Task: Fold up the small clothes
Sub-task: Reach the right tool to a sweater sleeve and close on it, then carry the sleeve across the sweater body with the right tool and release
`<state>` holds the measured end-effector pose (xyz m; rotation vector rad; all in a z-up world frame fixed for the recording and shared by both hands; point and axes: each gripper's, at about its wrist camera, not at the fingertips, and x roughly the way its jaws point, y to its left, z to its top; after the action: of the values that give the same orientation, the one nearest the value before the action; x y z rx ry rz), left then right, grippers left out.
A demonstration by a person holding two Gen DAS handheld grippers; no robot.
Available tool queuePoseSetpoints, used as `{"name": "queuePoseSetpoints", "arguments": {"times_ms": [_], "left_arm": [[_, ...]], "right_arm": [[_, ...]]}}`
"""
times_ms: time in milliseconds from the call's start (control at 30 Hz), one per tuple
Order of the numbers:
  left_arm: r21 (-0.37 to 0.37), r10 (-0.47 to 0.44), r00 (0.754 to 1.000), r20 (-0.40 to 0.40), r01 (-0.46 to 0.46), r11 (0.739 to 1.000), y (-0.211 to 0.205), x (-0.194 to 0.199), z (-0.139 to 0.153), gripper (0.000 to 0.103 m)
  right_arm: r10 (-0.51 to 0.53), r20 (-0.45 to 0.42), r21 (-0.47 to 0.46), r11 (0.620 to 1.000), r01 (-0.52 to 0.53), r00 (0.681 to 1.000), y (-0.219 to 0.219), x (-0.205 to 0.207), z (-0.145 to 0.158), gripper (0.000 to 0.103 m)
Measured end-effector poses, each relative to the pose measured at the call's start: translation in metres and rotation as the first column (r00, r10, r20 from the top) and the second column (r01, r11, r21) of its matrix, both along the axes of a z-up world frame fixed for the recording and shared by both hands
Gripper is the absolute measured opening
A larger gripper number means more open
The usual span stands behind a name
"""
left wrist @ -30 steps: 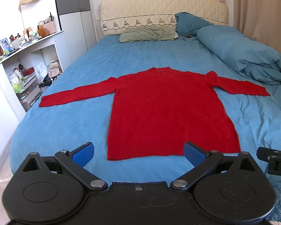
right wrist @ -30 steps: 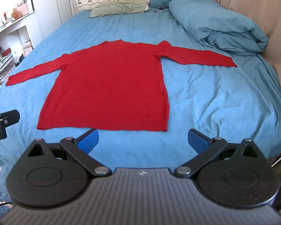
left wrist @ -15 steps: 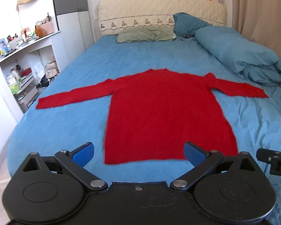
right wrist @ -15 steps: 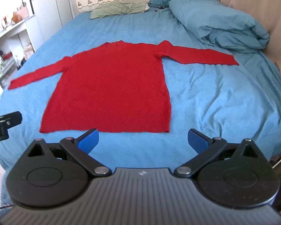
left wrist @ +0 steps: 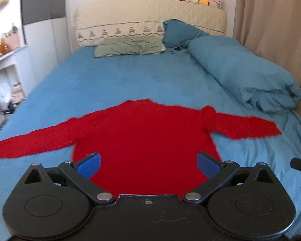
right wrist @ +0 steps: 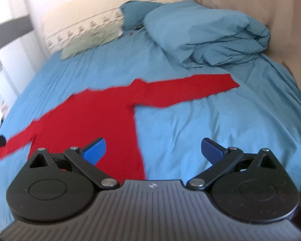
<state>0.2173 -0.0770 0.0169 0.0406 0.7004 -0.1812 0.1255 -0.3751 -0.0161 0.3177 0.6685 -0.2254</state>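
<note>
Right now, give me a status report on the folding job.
Left gripper open, empty, over sweater body. Right gripper open, empty. Red sweater flat on bed, sleeves spread, unfolded. Nothing lying on it.

Solid red sweater [left wrist: 146,132] on plain blue sheet [left wrist: 114,80].
Blue pads [left wrist: 89,164] on black grippers; cream headboard [left wrist: 130,18] with embroidered band, sage pillow [left wrist: 128,46], beige curtain [left wrist: 271,20].

The red sweater's [left wrist: 146,140] hem is hidden behind both gripper bodies.
</note>
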Motion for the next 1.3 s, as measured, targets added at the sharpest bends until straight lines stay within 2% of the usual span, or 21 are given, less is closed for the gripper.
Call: {"name": "queuePoseSetpoints", "arguments": {"times_ms": [267, 467, 633, 700, 933, 1100, 1233, 1300], "left_arm": [[-0.038, -0.034, 0.997, -0.064, 0.032, 0.999, -0.048, 0.133, -0.036, 0.103], [-0.013, -0.01, 0.993, -0.121, 0.009, 1.0, -0.075, 0.195, -0.059, 0.103], [0.005, 0.028, 0.977, -0.212, -0.028, 1.0, -0.095, 0.243, -0.093, 0.103], [0.014, 0.04, 0.969, -0.243, -0.037, 0.999, -0.102, 0.261, -0.109, 0.103], [0.048, 0.04, 0.944, -0.327, -0.026, 0.999, -0.118, 0.298, -0.162, 0.103], [0.055, 0.044, 0.926, -0.374, -0.026, 0.998, -0.121, 0.306, -0.184, 0.103], [0.08, 0.037, 0.895, -0.444, -0.002, 0.997, -0.125, 0.317, -0.202, 0.103], [0.081, 0.029, 0.9, -0.435, 0.007, 0.997, -0.126, 0.319, -0.206, 0.103]], "right_arm": [[-0.154, 0.0, 0.017, 0.988, 0.154, 0.988, -0.088, 0.113, -0.05, 0.103], [-0.221, -0.015, 0.03, 0.975, 0.222, 0.975, -0.135, 0.169, -0.082, 0.103], [-0.276, -0.064, 0.02, 0.961, 0.277, 0.959, -0.17, 0.206, -0.112, 0.103], [-0.299, -0.077, 0.039, 0.952, 0.303, 0.951, -0.185, 0.217, -0.127, 0.1], [-0.362, -0.131, 0.118, 0.919, 0.377, 0.923, -0.225, 0.242, -0.168, 0.08], [-0.42, -0.132, 0.155, 0.886, 0.437, 0.898, -0.246, 0.25, -0.184, 0.068], [-0.441, -0.137, 0.145, 0.877, 0.459, 0.887, -0.257, 0.259, -0.179, 0.031], [-0.43, -0.136, 0.133, 0.885, 0.446, 0.893, -0.255, 0.264, -0.169, 0.024]]}}
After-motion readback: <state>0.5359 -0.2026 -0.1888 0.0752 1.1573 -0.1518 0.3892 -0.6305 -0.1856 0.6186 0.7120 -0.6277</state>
